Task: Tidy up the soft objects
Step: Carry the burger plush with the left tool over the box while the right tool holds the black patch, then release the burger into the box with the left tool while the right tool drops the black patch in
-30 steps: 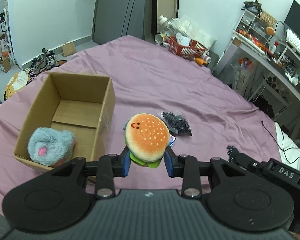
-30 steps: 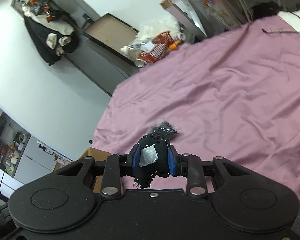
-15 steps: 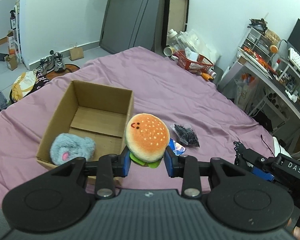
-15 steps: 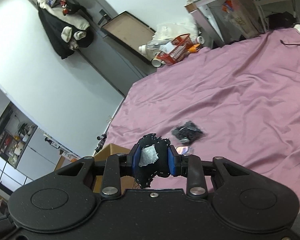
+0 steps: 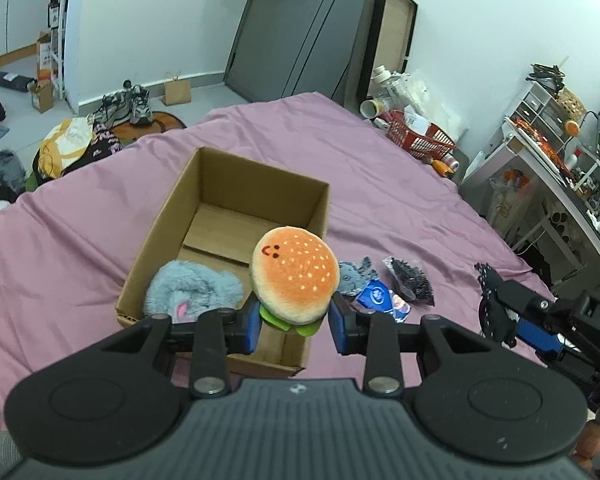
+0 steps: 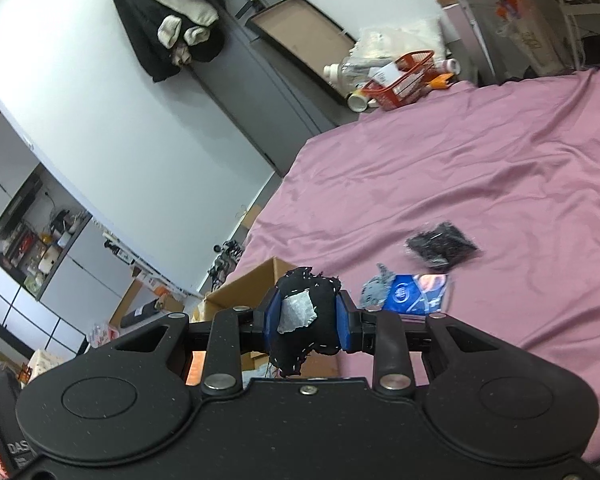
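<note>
My left gripper (image 5: 294, 326) is shut on a burger plush (image 5: 294, 276) and holds it above the near right corner of an open cardboard box (image 5: 180, 224) on the purple bed. A grey fluffy plush (image 5: 192, 290) lies inside the box at its near end. My right gripper (image 6: 304, 326) is shut on a black fabric piece (image 6: 306, 316) with a grey tag; it also shows in the left wrist view (image 5: 492, 308) at the right. A small grey plush (image 5: 354, 278), a blue packet (image 5: 380, 298) and a black bag (image 5: 410, 280) lie right of the box.
The purple bed sheet (image 5: 380, 200) spreads beyond the box. A red basket (image 5: 420, 140) with bottles stands at the far edge. A cluttered desk (image 5: 560, 168) is at the right. Shoes and bags (image 5: 100, 128) lie on the floor at the left.
Both grippers rose and drew back, still holding their loads. The burger plush now hangs over the box's near right corner. The small grey plush and blue packet have come into view.
</note>
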The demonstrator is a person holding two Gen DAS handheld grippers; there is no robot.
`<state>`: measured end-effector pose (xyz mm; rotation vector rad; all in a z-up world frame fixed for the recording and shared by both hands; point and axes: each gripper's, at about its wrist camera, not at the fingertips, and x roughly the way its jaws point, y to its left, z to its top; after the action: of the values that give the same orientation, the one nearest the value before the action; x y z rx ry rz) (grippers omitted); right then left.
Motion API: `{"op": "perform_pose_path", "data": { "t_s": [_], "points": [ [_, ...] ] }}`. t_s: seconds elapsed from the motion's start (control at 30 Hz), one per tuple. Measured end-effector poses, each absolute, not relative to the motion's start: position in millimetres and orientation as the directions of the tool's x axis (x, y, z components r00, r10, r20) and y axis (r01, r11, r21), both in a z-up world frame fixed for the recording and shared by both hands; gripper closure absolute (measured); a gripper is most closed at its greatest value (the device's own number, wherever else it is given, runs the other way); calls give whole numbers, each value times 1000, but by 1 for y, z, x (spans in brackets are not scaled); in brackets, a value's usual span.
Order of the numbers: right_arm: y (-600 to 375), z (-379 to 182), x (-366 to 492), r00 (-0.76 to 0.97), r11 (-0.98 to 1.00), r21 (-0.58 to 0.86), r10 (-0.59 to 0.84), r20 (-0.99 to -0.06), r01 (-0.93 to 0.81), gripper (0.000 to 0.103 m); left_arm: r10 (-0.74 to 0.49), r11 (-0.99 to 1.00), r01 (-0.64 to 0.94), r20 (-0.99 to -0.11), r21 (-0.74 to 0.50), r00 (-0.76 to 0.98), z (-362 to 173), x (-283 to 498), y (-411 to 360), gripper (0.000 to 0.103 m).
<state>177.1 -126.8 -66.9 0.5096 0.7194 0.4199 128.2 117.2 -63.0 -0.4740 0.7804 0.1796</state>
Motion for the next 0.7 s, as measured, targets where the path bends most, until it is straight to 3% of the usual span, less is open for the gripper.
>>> {"op": "perform_pose_path", "data": {
  "t_s": [0.4,0.7],
  "points": [
    [-73,-68,190,636,802,551,553,-538,-232,74,-103,815,-376,-748,-442,656,-105,137,148,68],
    [-40,-70,192,605,793,556,576,-550,-250,74,-158,745,-409,-734,-527,660,-113,131,167,58]
  ]
}}
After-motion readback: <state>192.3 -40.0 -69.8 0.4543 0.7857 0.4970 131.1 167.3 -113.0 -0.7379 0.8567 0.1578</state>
